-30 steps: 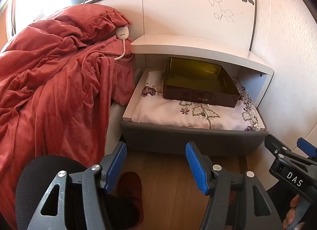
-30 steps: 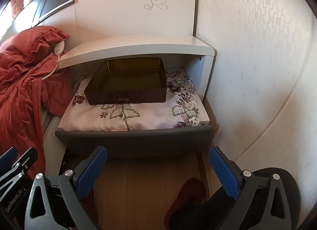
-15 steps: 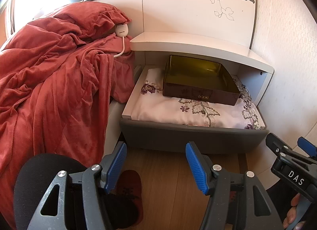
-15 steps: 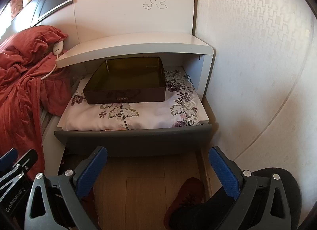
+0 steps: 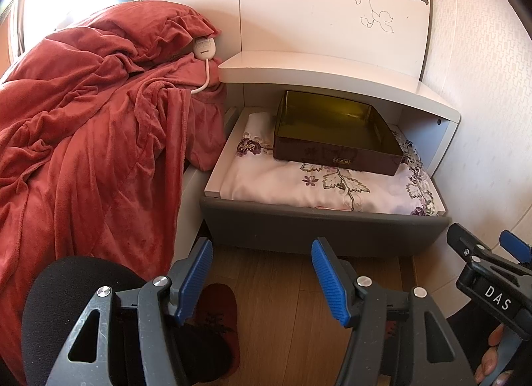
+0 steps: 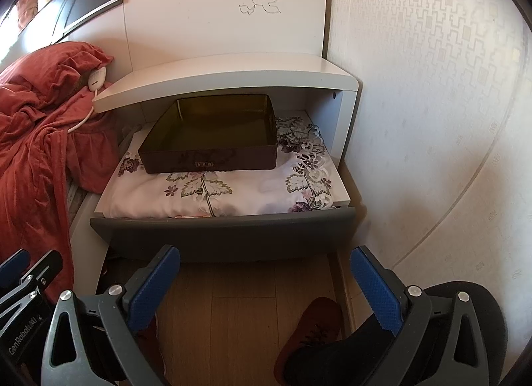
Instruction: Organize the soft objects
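Observation:
A folded white floral cloth [image 5: 299, 183] [image 6: 252, 186] fills the open grey nightstand drawer [image 5: 319, 229] [image 6: 226, 236]. A dark brown tray [image 5: 335, 133] [image 6: 212, 133] rests on the cloth at the back. A rumpled red blanket [image 5: 83, 140] [image 6: 33, 140] lies on the bed to the left. My left gripper [image 5: 262, 279] is open and empty, in front of the drawer above the floor. My right gripper [image 6: 266, 283] is open and empty, also in front of the drawer; it shows at the right edge of the left wrist view [image 5: 492, 269].
The white nightstand top [image 5: 332, 73] [image 6: 226, 73] overhangs the drawer. A white corded controller [image 5: 204, 48] [image 6: 96, 77] lies on the blanket. A wall [image 6: 432, 120] stands close on the right. Wooden floor [image 5: 282, 319] and red slippers [image 5: 216, 316] [image 6: 309, 329] are below.
Both grippers have drawn back slightly and risen, so the drawer and bed look a little farther and lower. Nothing was picked up; both stay open.

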{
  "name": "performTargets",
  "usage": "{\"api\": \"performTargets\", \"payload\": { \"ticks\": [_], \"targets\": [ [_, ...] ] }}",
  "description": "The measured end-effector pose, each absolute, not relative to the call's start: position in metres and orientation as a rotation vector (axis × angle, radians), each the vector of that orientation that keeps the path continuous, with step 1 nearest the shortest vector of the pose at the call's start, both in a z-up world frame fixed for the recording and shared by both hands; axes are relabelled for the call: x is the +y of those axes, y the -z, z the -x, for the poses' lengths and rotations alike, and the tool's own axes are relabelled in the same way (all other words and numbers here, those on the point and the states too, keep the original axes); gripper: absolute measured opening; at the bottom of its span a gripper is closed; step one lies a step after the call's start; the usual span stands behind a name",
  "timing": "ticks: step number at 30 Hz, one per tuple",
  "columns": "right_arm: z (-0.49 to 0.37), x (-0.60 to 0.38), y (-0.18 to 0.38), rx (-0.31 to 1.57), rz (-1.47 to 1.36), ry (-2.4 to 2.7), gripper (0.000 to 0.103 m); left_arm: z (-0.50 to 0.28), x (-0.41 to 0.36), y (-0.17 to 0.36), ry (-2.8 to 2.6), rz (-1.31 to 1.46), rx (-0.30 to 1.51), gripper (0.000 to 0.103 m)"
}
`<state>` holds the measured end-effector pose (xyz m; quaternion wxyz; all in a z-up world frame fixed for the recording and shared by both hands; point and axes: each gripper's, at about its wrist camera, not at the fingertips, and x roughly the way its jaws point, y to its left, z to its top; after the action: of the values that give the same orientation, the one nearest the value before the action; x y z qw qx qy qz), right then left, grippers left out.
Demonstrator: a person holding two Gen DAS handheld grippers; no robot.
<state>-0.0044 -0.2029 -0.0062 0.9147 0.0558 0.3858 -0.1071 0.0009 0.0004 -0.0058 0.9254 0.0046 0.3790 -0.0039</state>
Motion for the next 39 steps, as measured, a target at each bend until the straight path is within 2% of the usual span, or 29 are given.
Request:
{"api": "performTargets", "payload": {
  "ticks": [20,28,33,39],
  "targets": [
    [0.004,-0.204,0.008,0.796,-0.113,0.222,0.103,-0.002,0.001,0.006,0.014,-0.005,0.746,0.063],
    [-0.001,-0.21,0.011,0.839,-0.138,0.206,0.103,-0.008,0.002,0.013,0.028,-0.017,0.825,0.063],
    [-0.024,-0.231,0.014,0.92,-0.239,0.166,0.103,-0.03,0.003,0.036,0.153,0.035,0.994,0.063],
    [-0.072,-0.257,0.034,1.085,-0.247,0.174,0.103,-0.054,-0.003,0.062,0.188,0.118,1.092,0.063]
  ]
}}
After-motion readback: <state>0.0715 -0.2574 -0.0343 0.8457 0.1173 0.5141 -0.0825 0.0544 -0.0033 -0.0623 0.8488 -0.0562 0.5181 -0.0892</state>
